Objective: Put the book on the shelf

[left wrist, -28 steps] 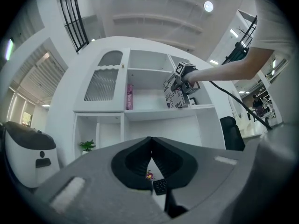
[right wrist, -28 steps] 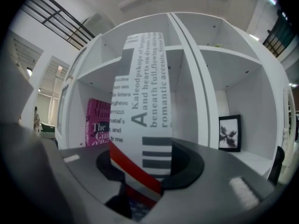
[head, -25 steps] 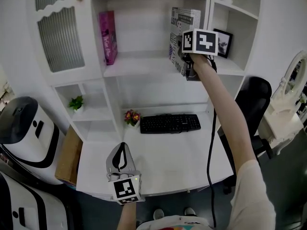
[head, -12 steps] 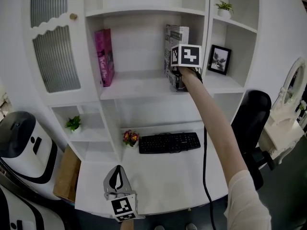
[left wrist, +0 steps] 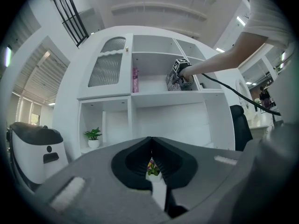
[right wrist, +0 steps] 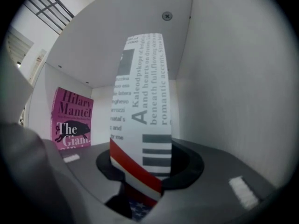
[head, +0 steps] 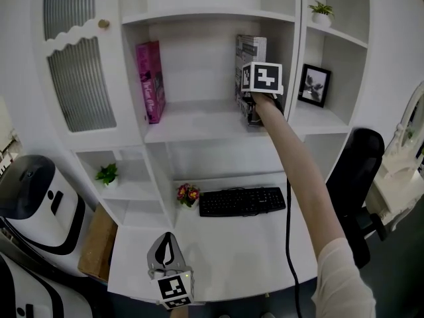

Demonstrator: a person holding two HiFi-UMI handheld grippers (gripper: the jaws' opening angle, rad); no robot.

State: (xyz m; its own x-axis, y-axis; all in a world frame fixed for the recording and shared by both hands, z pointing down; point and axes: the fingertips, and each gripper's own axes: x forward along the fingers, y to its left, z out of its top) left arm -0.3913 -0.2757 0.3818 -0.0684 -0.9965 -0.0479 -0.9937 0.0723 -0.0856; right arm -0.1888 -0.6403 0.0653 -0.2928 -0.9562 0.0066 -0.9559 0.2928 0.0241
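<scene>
A white book with black print and a red stripe (right wrist: 142, 120) stands upright between the jaws of my right gripper (head: 255, 111), which is shut on it. In the head view this book (head: 248, 55) is inside the middle shelf bay (head: 199, 121), close to its right wall. A pink book (head: 151, 81) leans at the left of the same bay; the right gripper view shows the pink book (right wrist: 72, 118) too. My left gripper (head: 164, 252) hangs low over the desk, its jaws shut with nothing between them.
A black keyboard (head: 242, 201) and a small flower pot (head: 188, 195) sit on the white desk (head: 218, 250). A framed picture (head: 315, 85) and potted plants (head: 322, 10) occupy side shelves. A black chair (head: 361, 177) stands at the right, a white-and-black machine (head: 36, 197) at the left.
My right gripper has carried the white book deeper into the shelf bay, toward its right wall. The left gripper has sunk lower over the desk's front.
</scene>
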